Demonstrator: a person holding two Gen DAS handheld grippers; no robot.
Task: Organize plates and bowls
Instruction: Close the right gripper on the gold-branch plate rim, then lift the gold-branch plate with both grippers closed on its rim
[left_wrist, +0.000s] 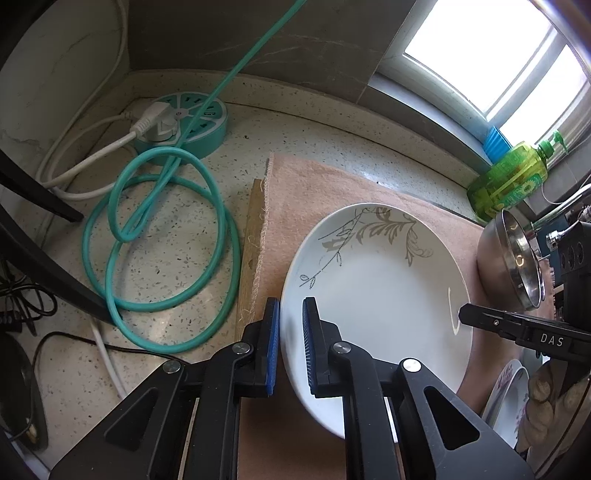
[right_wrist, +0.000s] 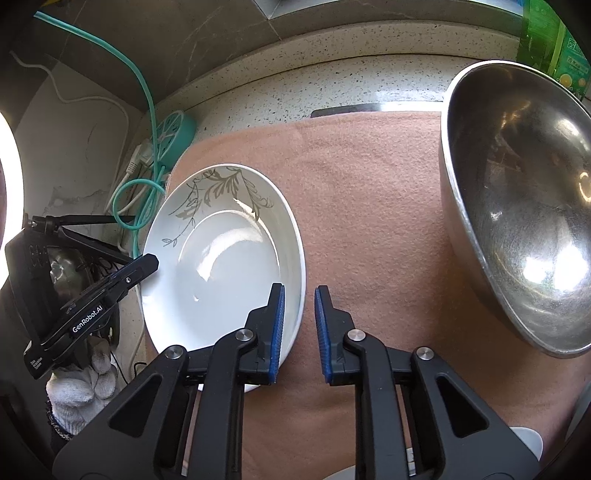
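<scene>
A white plate with a grey leaf pattern lies on a pink cloth. My left gripper straddles the plate's left rim, one blue pad on each side, with a small gap showing. The plate also shows in the right wrist view. My right gripper straddles the plate's right rim, its jaws a little apart. A steel bowl stands tilted to the right on the cloth, also seen in the left wrist view.
A teal round power strip with a looped teal cable and a white cord lies on the speckled counter to the left. A green soap bottle stands by the window. A flowered plate sits at the lower right.
</scene>
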